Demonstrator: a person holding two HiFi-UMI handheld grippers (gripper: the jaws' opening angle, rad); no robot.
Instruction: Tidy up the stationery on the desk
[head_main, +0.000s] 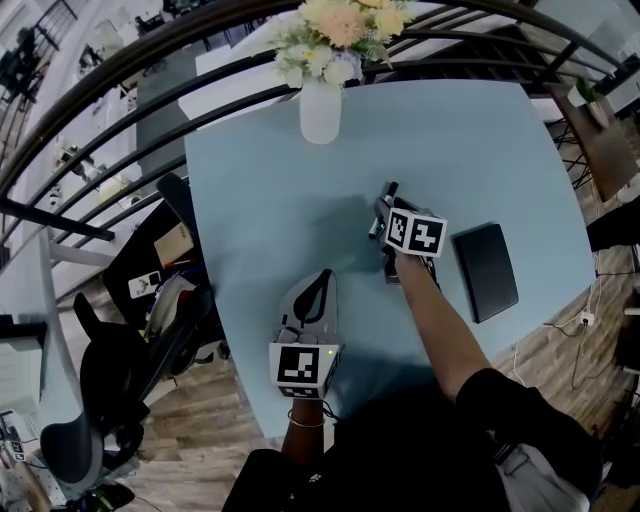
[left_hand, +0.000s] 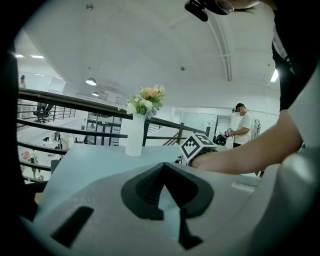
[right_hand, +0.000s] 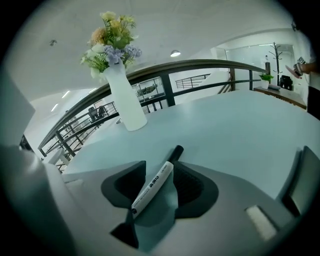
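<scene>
A white marker with a black cap (right_hand: 153, 186) lies slanted on the pale blue desk (right_hand: 235, 135), between the jaws of my right gripper (right_hand: 161, 176). The jaws stand apart with a gap beside the marker, so the gripper is open. In the head view the right gripper (head_main: 381, 218) sits at mid-desk with the marker's black cap (head_main: 390, 189) poking out past it. My left gripper (head_main: 321, 283) rests near the desk's front edge, shut with nothing between its jaws (left_hand: 164, 169).
A black notebook (head_main: 485, 271) lies right of the right gripper. A white vase of flowers (head_main: 320, 108) stands at the desk's far edge, by a dark railing (head_main: 120, 95). An office chair (head_main: 110, 370) is left of the desk. A person (left_hand: 243, 127) stands far off.
</scene>
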